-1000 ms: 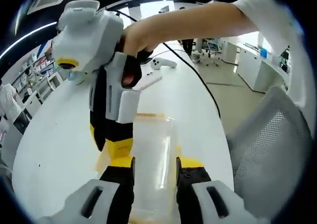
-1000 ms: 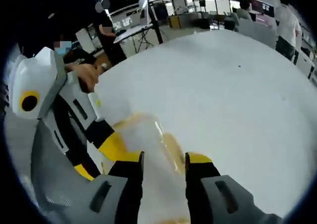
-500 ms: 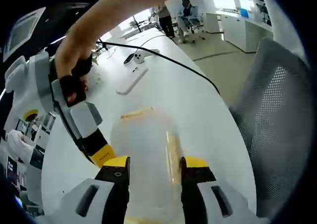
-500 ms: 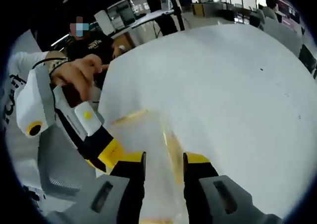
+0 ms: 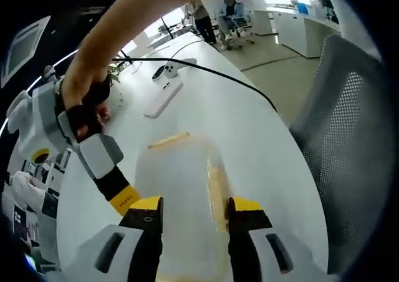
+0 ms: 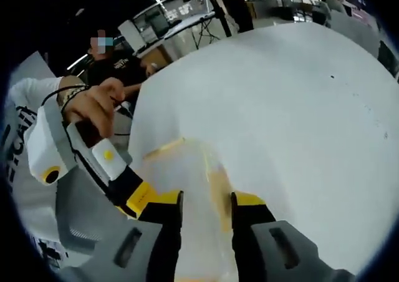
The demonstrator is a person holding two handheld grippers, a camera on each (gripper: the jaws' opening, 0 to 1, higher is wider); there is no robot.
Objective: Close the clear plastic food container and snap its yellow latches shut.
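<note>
Both grippers straddled the clear container (image 5: 181,194) on the white table (image 5: 249,126): left gripper (image 5: 190,210) and right gripper (image 6: 202,202) each had jaws parted around it, its long axis running forward, a yellow latch (image 5: 216,188) just inside the right-hand jaw.

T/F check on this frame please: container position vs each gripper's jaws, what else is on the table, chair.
1. The clear container sits between the left gripper's jaws. True.
2. The container lies between the right gripper's jaws in the right gripper view. True.
3. The table is dark wood. False: it is white.
4. A black cable runs across the table past a white remote-like bar. True.
5. The container's latches are red. False: the latch strips look yellow.
6. A red stool stands beside the table. False: it is a grey mesh chair.
</note>
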